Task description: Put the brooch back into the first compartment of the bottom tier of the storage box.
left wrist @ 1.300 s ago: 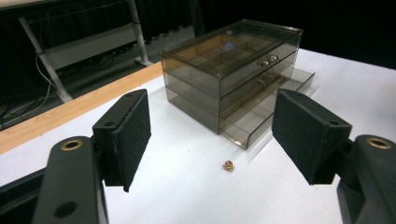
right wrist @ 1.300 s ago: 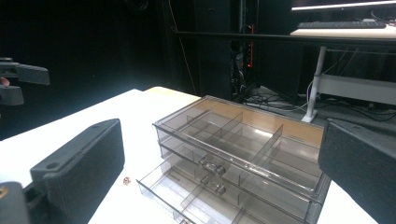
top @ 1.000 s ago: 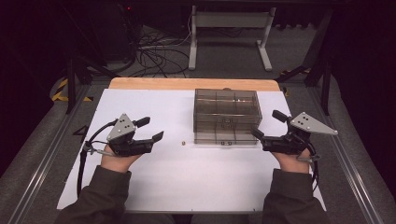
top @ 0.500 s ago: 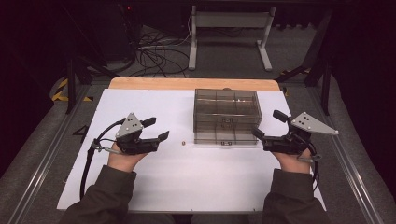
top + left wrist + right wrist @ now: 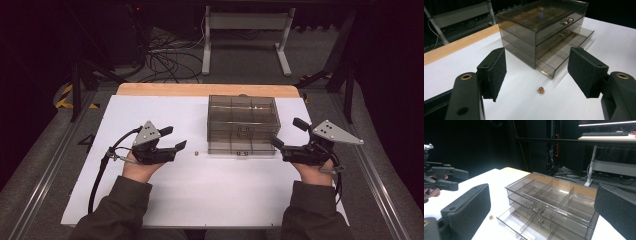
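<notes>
A smoky clear drawer box stands at the middle of the white table; its lowest drawer is pulled out and divided into bare compartments. A tiny gold bead lies on the table just left of the box front. My left gripper is open, jaws wide, a short way left of the bead and aimed at it. Right of the box, my right gripper is open too, pointing at the box's front corner. Both grippers hold nothing.
A wooden strip edges the table's far side. Beyond it are a white stand and tangled cables on the floor. Metal rails run along both sides of the table. My left gripper's cable trails over the table.
My left gripper has moved right and slightly nearer, closing in on the bead. The right gripper and the box have stayed where they were.
</notes>
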Demonstrator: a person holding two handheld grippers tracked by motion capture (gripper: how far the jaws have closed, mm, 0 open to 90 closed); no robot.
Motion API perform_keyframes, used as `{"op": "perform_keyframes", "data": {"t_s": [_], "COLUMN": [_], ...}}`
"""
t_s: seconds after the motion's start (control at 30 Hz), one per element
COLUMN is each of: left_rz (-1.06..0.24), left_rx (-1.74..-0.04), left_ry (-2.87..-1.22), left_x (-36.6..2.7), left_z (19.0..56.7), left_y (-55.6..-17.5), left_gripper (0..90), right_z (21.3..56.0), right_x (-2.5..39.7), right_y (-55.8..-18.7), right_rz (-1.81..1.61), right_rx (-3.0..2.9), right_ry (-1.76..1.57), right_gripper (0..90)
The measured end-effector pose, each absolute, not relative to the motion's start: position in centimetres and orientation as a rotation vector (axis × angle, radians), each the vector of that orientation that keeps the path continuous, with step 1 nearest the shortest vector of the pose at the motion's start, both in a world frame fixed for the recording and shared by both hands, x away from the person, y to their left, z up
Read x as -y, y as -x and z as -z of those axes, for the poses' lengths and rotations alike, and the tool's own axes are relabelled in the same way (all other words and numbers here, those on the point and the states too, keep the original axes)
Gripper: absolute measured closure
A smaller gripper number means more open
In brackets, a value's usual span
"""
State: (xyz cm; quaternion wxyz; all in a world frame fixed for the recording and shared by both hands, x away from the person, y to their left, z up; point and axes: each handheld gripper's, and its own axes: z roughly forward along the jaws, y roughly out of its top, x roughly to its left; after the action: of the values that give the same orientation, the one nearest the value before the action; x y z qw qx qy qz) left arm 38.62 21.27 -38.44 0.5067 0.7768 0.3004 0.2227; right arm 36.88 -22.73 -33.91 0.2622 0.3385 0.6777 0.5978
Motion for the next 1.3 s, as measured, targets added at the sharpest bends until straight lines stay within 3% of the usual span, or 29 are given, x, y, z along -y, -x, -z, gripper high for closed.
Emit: {"op": "perform_keyframes", "data": {"t_s": [1.3], "left_rz": [-0.481], "left_rx": [-0.77], "left_ry": [-1.941], "left_x": [-18.8], "left_z": [41.7], "left_y": [-41.3], "left_gripper": [41.0], "right_z": [33.8], "right_x": [22.8], "right_y": [-36.8], "right_rz": [-1.618], "right_rx": [-1.834], "right_ry": [-0.916], "right_gripper": [1.6]}}
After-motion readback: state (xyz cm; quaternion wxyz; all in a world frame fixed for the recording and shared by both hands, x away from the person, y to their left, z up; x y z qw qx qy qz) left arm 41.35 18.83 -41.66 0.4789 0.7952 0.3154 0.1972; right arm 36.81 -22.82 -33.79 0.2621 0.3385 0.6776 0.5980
